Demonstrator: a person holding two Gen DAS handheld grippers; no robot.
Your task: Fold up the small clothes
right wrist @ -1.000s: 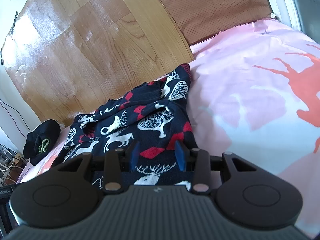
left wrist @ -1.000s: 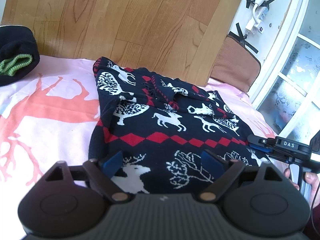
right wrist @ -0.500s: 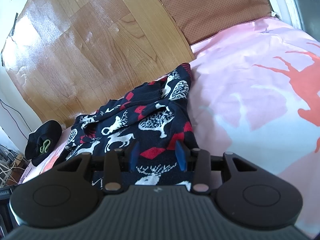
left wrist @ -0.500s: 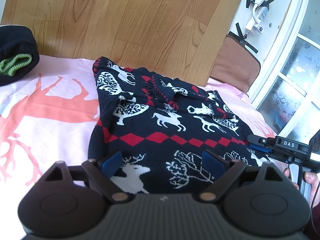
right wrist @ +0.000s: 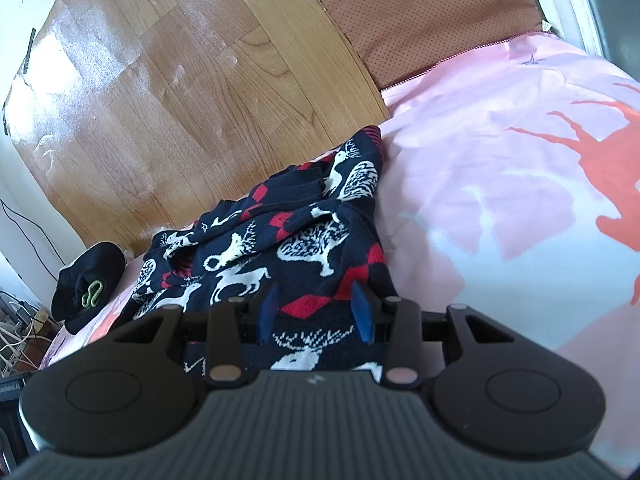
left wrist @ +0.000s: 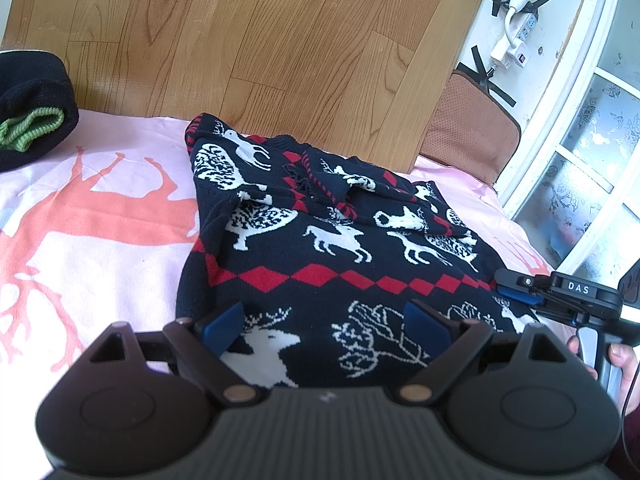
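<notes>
Sweater [left wrist: 332, 248] lies rumpled on the pink sheet [left wrist: 100, 264] against the wood board [left wrist: 248, 40]. I see my left gripper [left wrist: 326, 322] wide open over its hem, my right gripper [right wrist: 314, 312] half open, both empty.

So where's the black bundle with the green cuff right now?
The black bundle sits at the left wrist view's far left, on the pink bedspread against the wooden board, left of the sweater.

Next to no change over the second

Only the right wrist view drifts by a trace: the black hat [right wrist: 86, 280] and the sweater [right wrist: 304, 248] sit slightly further right in its frame. The right gripper [right wrist: 316, 312] and left gripper [left wrist: 324, 320] show no other difference, and no fold of the knit shifts.
</notes>
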